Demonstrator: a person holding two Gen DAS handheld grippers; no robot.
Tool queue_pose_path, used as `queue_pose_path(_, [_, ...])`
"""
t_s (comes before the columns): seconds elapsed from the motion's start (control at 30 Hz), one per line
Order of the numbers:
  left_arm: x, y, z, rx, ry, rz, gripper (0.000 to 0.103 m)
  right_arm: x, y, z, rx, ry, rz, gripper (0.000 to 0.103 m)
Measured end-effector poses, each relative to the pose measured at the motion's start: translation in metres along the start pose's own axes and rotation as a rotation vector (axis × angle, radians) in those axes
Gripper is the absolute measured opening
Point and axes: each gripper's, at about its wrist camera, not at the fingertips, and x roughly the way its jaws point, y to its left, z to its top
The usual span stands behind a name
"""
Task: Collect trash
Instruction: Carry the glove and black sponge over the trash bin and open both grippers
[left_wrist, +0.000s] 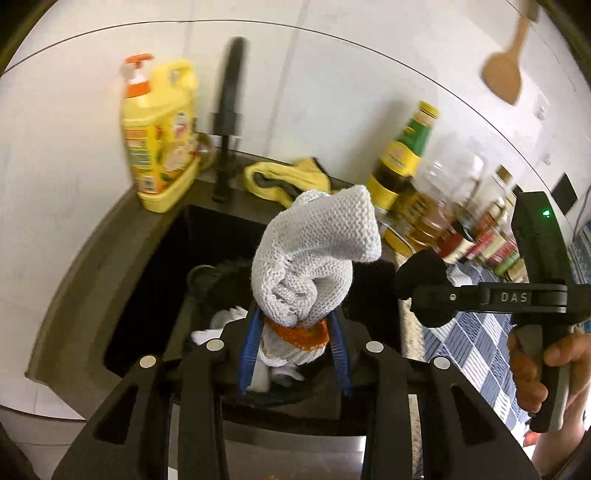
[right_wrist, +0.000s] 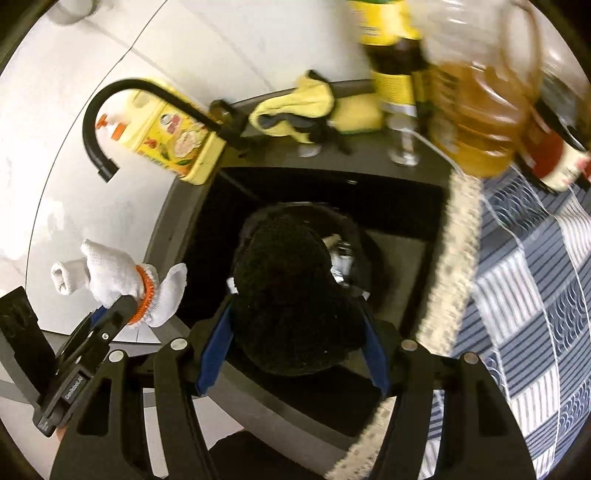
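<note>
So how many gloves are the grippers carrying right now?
2: a white glove clamped in the left gripper, a black glove in the right gripper. More may lie in the sink.

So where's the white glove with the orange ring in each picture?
Left wrist view: white glove in the centre, pinched by the left gripper.
Right wrist view: same glove at the left edge, beside the sink.
Shared landmark: yellow soap bottle.

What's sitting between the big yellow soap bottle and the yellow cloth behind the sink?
The black faucet stands between the yellow soap bottle and the yellow cloth; the left wrist view shows it best.
</note>
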Motion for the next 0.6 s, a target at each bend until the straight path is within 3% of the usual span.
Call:
queue_pose_path(0.3, [0.011,0.035,0.000,-0.071,0.017,0.007,0.033,0.043,0.043,0.026,-0.078,0.070,0.014,0.063])
queue_pose_path(0.6, [0.068,0.054,-0.006,-0.126,0.152,0.005,0.033,0.090,0.045,0.045,-0.082,0.165,0.022,0.064])
